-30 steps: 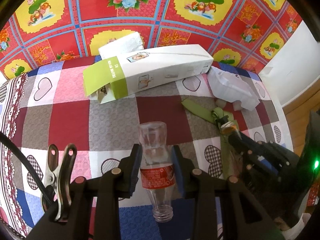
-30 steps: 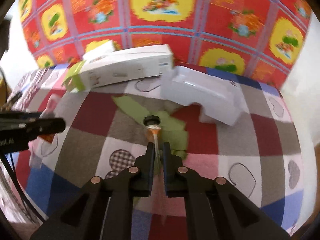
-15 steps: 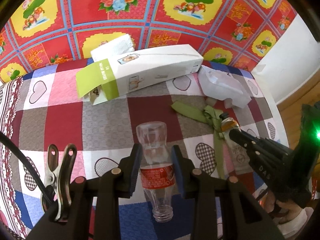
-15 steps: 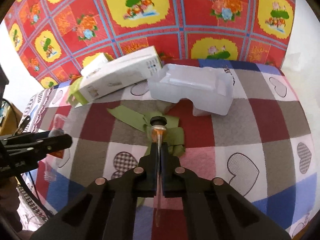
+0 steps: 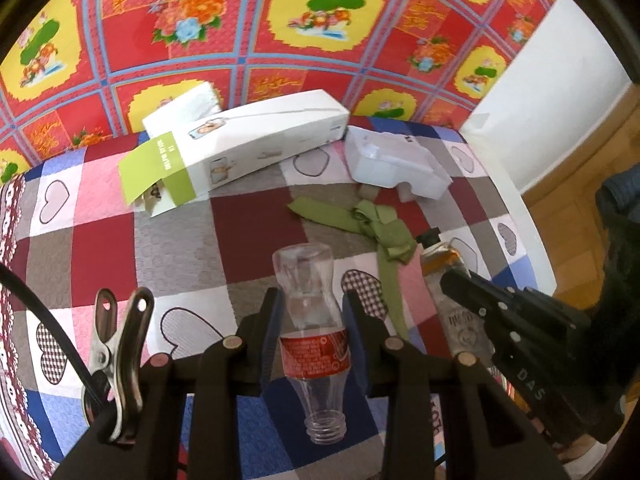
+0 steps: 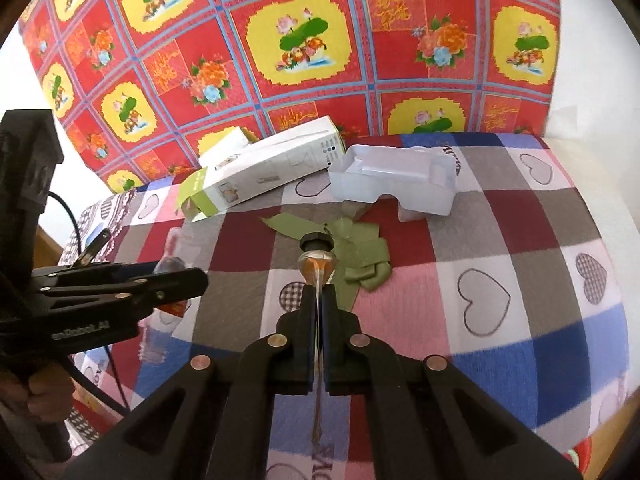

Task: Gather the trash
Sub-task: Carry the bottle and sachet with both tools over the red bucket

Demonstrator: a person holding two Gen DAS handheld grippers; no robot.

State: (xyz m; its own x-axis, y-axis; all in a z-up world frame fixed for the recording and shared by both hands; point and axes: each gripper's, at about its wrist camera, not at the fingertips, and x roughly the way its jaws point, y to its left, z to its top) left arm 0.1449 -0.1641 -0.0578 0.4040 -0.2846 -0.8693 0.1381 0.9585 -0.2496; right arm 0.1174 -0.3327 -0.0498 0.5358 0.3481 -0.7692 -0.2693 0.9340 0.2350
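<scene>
Ahead of both my grippers lies the checked quilt [image 5: 180, 240] with its heart patches, a soft surface that looks like a bed, with a red flowered cloth [image 6: 320, 40] hanging behind it. The trash is scattered on the quilt because that is what I am here to gather. Farthest beyond my left gripper [image 5: 312, 308] is the long white carton [image 5: 256, 148] with a green end flap hanging open, resting against a smaller white box [image 5: 184, 108]. To the right of that, beyond my right gripper [image 6: 319, 292], sits the clear plastic tray [image 6: 396, 188]. Nearer, just past the right fingertips, lies the green ribbon [image 6: 360, 256], loose on the quilt and touched by neither gripper.

My left gripper is clamped at a narrow setting round the waist of an empty plastic bottle [image 5: 310, 316] with a red label; the bottle is held base forward with its open neck toward me, so the pads sit where it is thinnest and least likely to slip. My right gripper is squeezed all but flat on a squashed tube [image 6: 318, 268], black cap pointing away, gripped across its flattened body.

Both grippers point steeply downward, side by side, each loaded. I judge carrying both to a bin comes next; none is in sight.
</scene>
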